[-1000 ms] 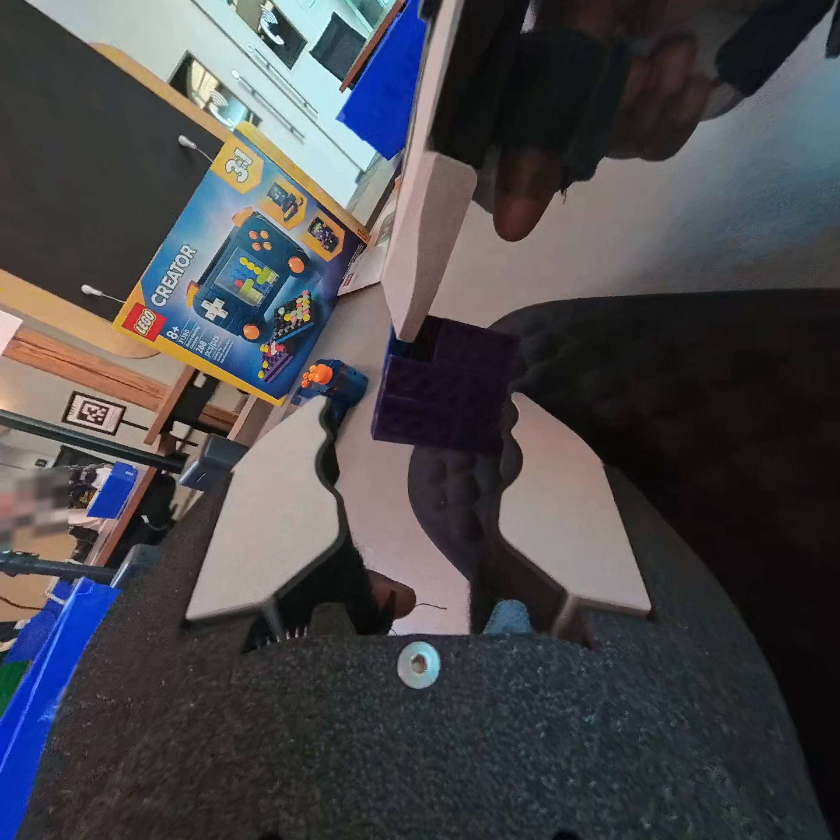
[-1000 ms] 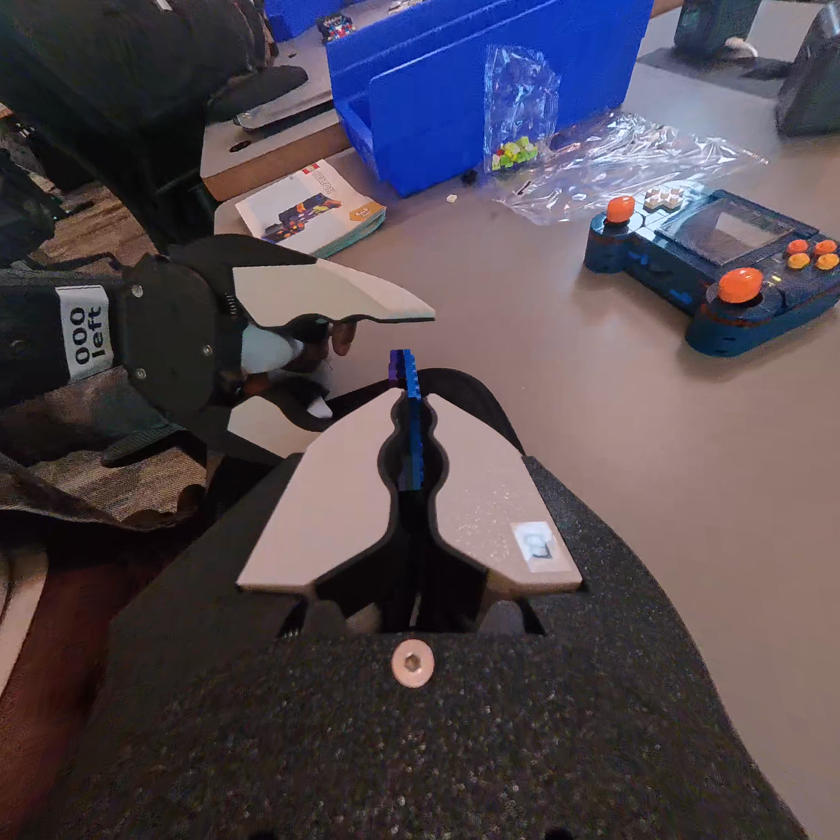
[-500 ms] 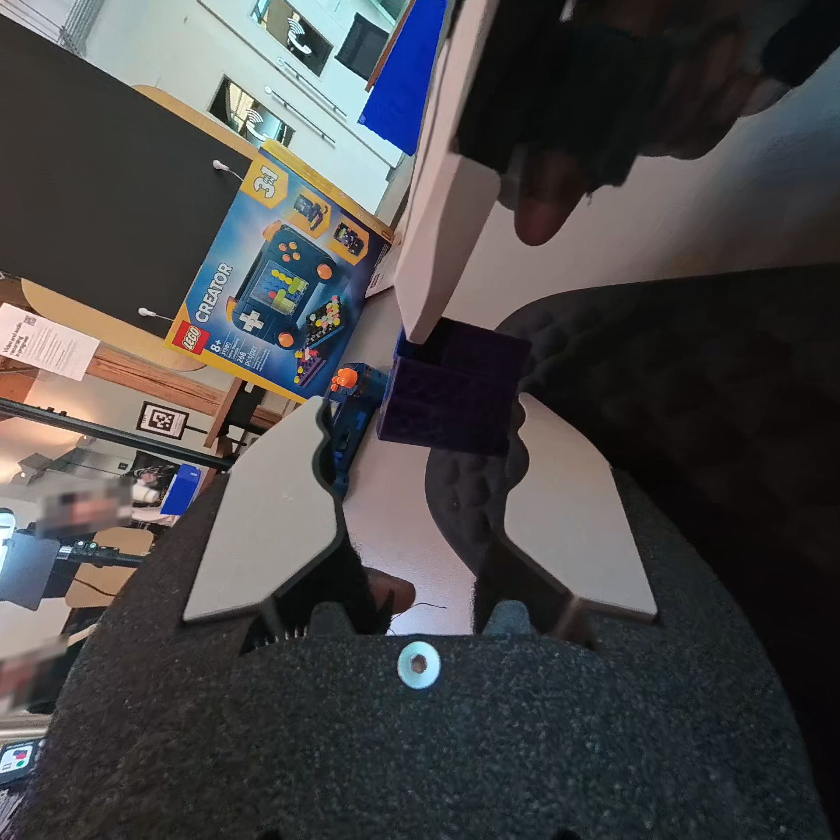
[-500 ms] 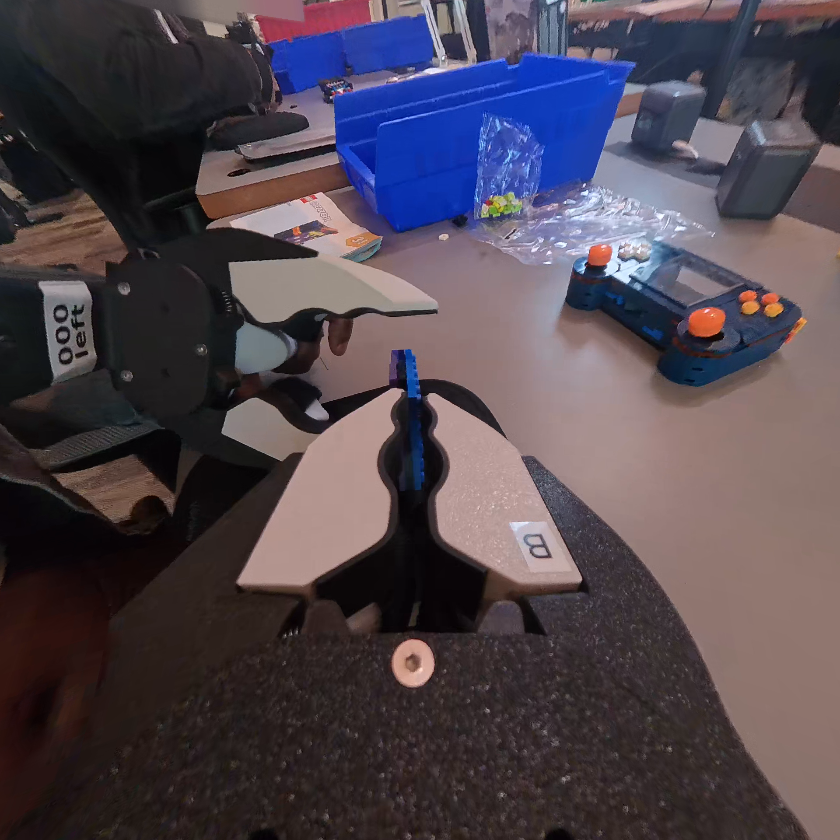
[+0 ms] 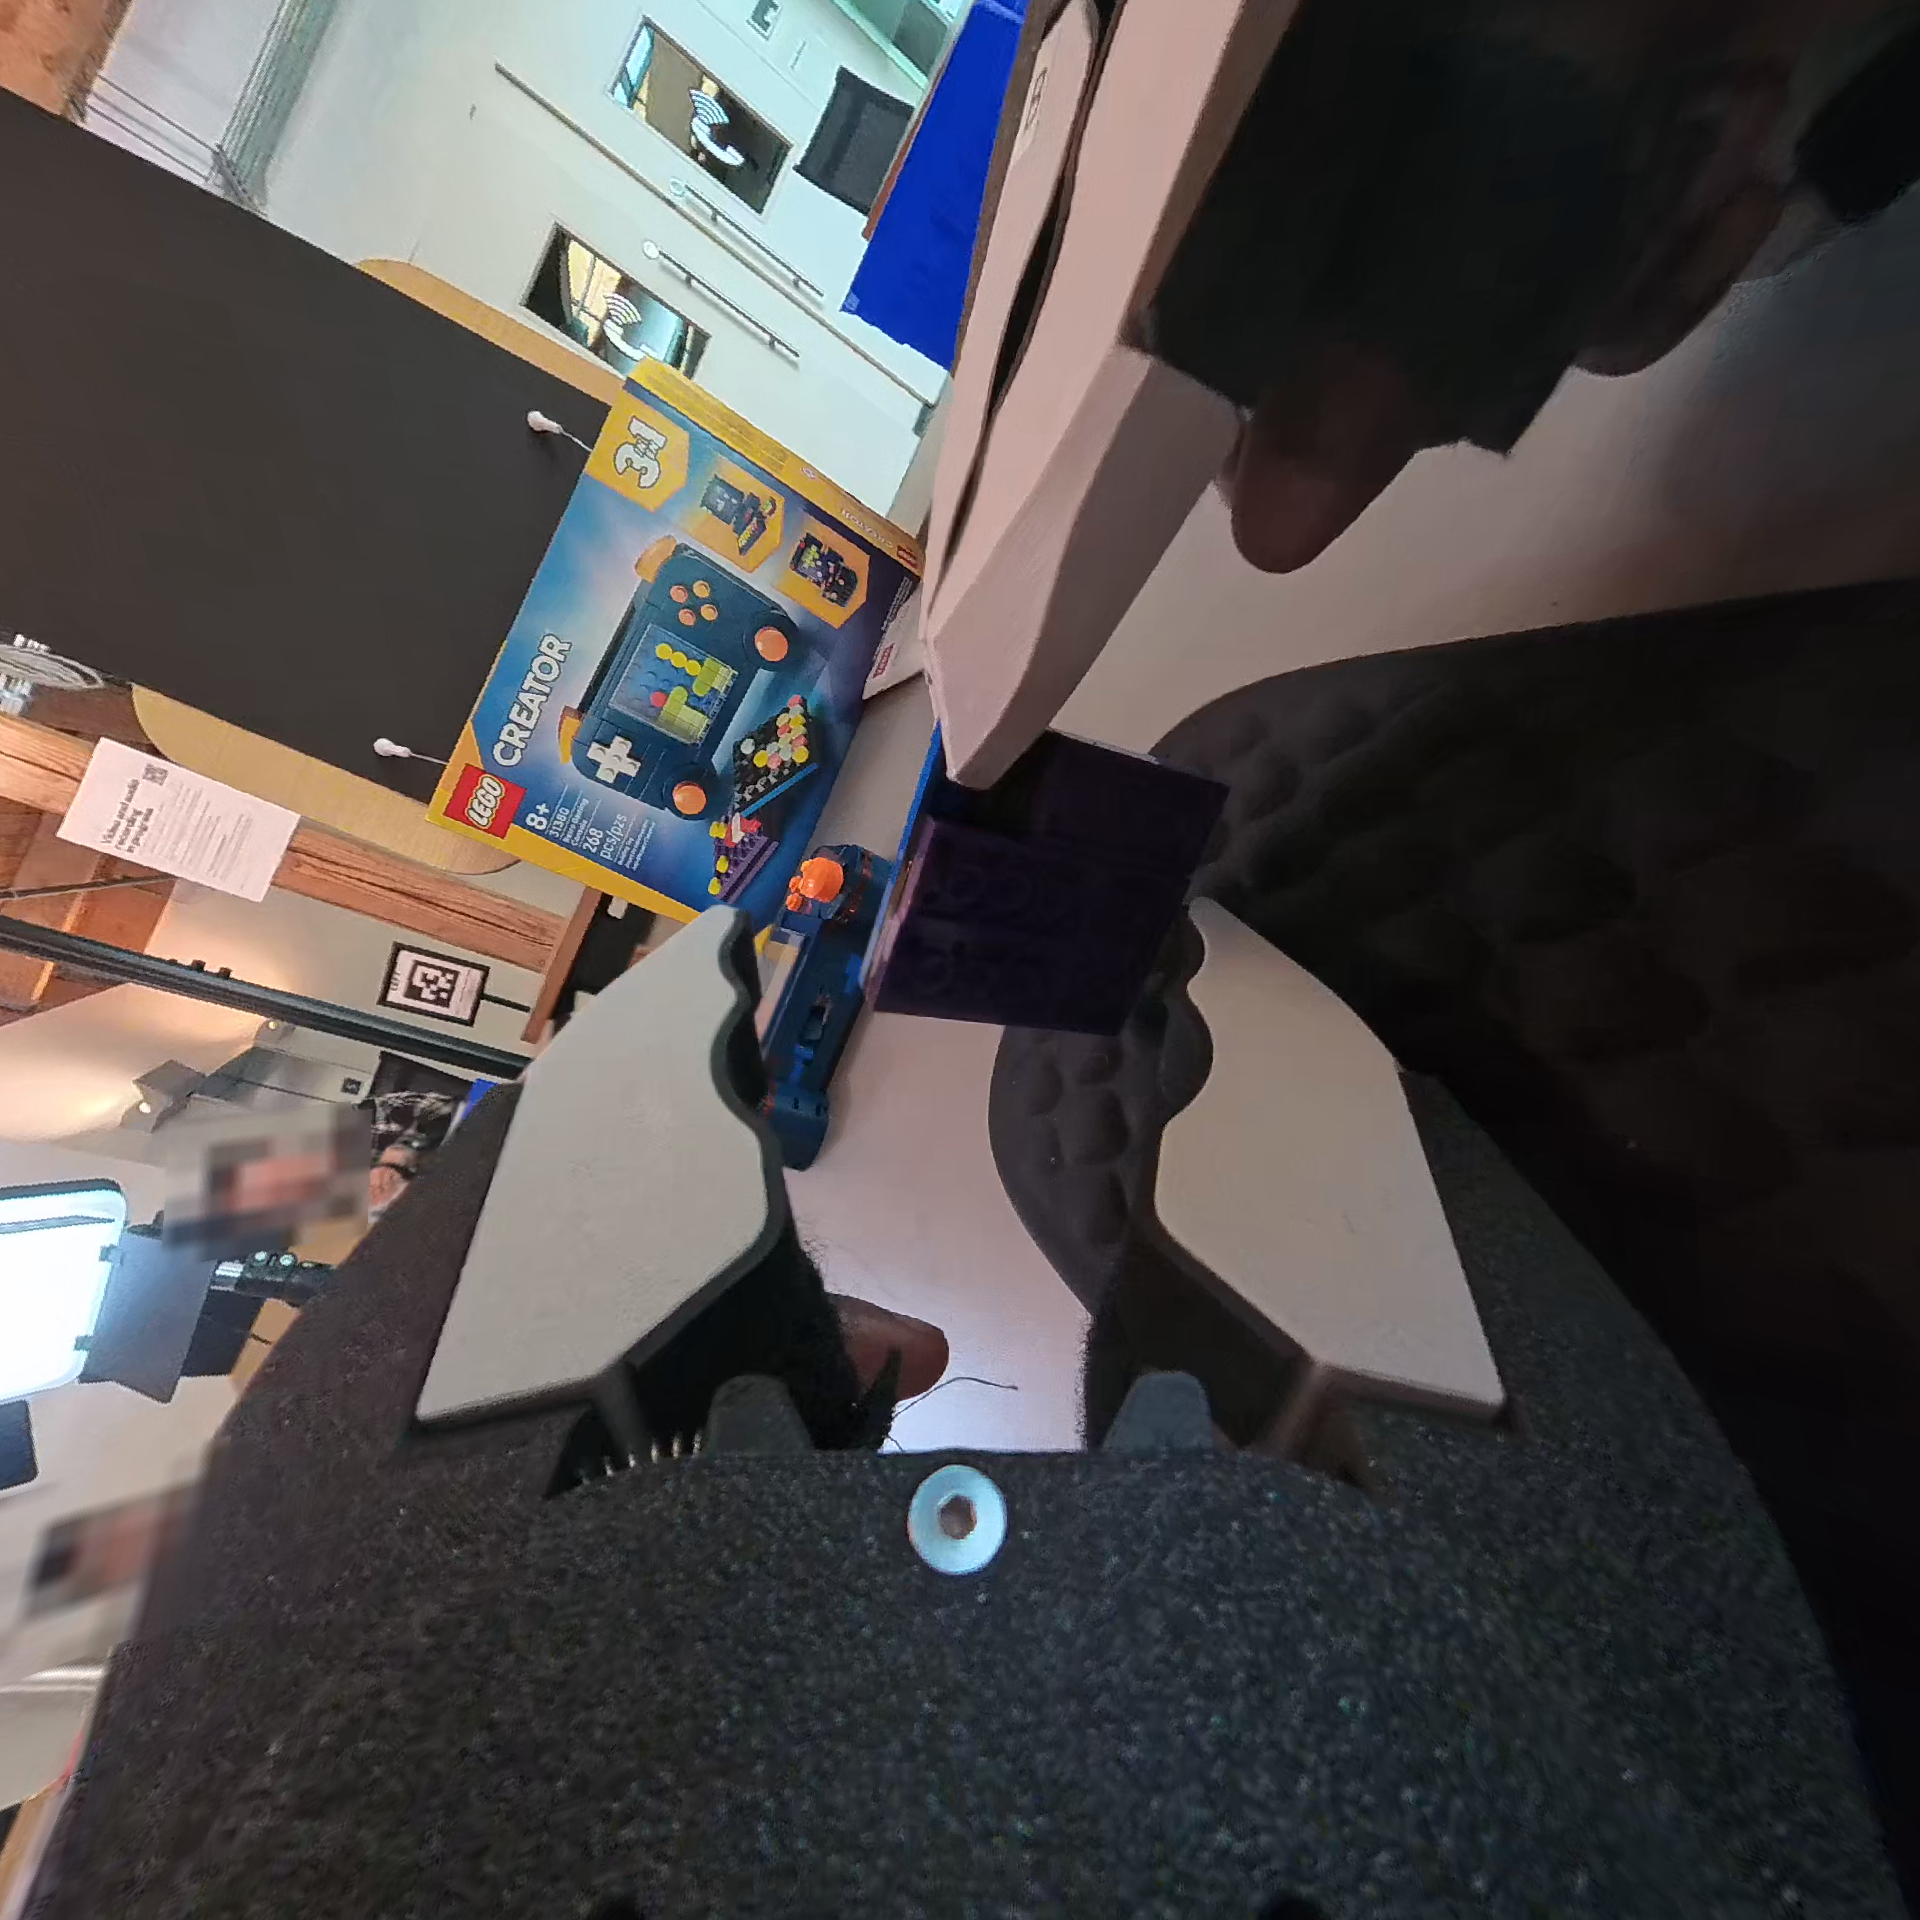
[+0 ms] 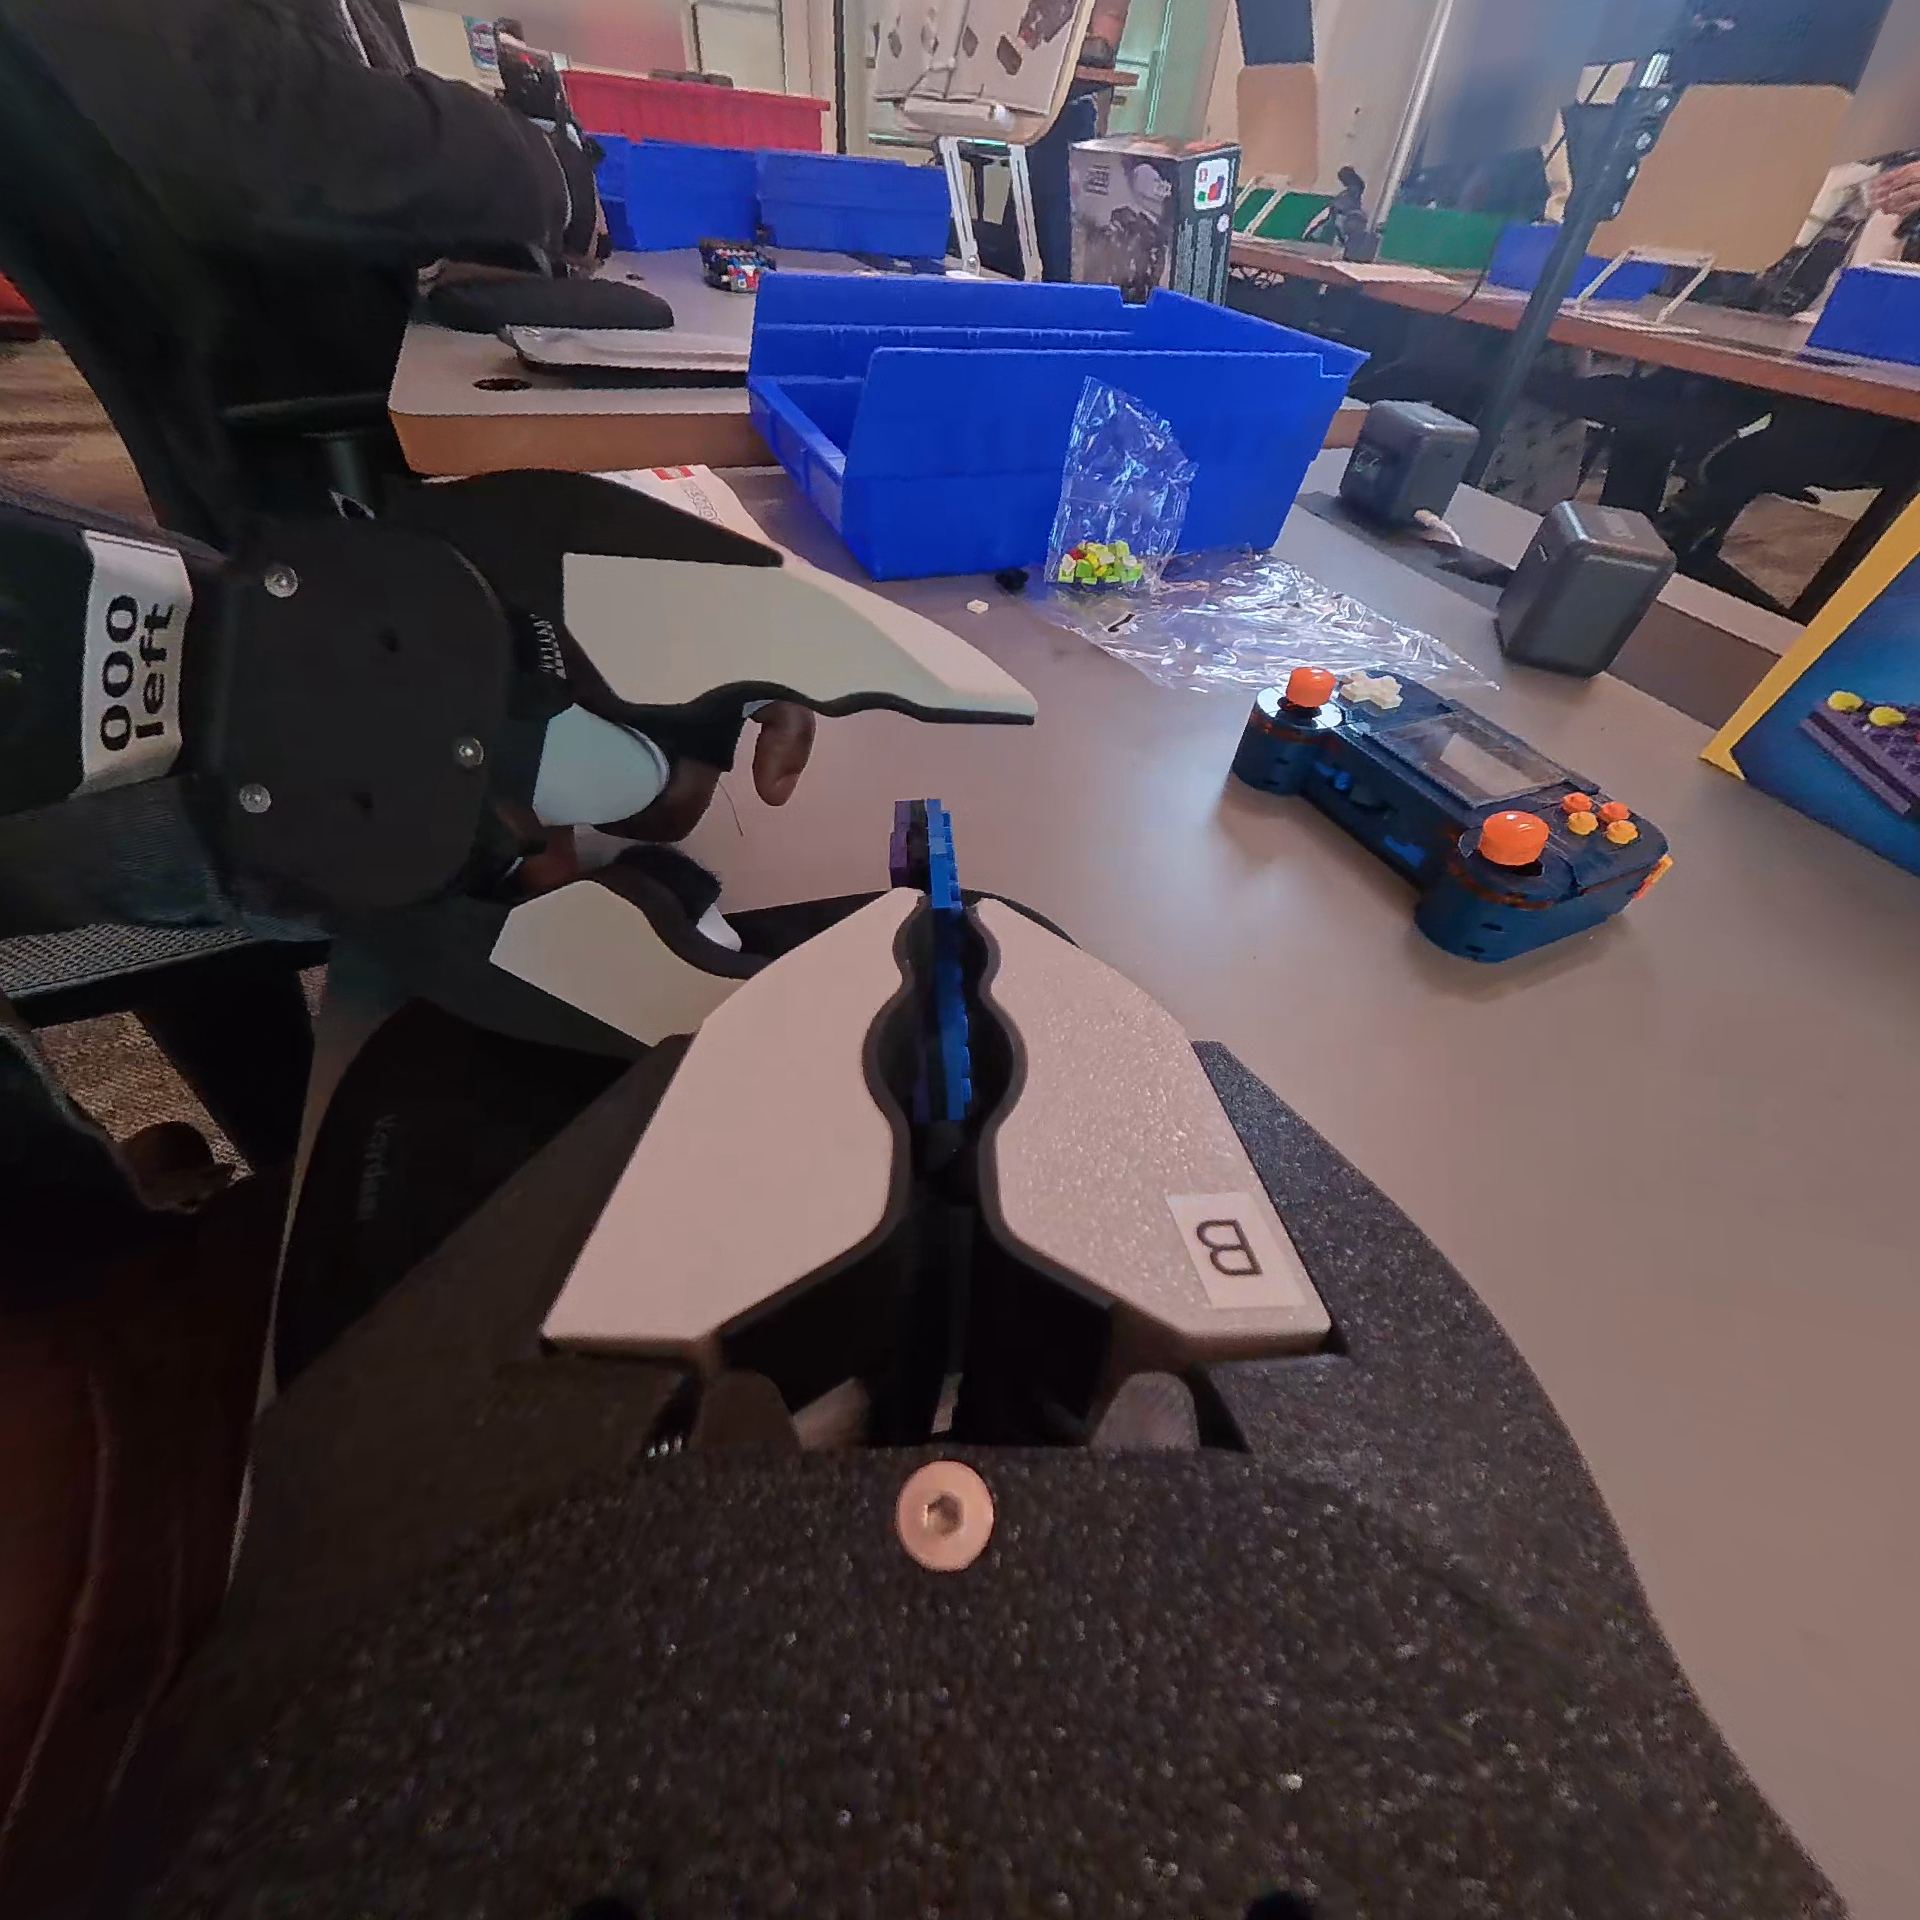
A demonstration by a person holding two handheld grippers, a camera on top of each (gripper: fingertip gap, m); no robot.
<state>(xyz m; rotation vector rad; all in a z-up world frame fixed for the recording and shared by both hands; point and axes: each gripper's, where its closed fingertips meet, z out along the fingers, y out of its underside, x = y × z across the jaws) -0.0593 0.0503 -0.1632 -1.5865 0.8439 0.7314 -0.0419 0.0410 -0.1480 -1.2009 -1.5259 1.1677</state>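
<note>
Two grippers: right (image 6: 940, 914) clamped on brick plate (image 6: 940, 997), left (image 5: 961, 940) spread beside it. Risk of plate slipping if nudged.

On the grey table (image 6: 1351, 1143) we see a blue bin (image 6: 1039, 447) at the far edge with a clear bag (image 6: 1117, 509) of small bricks leaning on it. A brick-built game console (image 6: 1455, 810) lies toward the right edge, near a picture box (image 5: 665, 665) and two dark cubes (image 6: 1584, 587).

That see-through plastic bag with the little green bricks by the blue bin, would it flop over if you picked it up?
Probably. The plastic bag looks thin and crinkled, leaning on the blue bin, so it would likely sag. Only a small clump of bricks sits at its bottom, so it is probably light and bottom-heavy.
</note>
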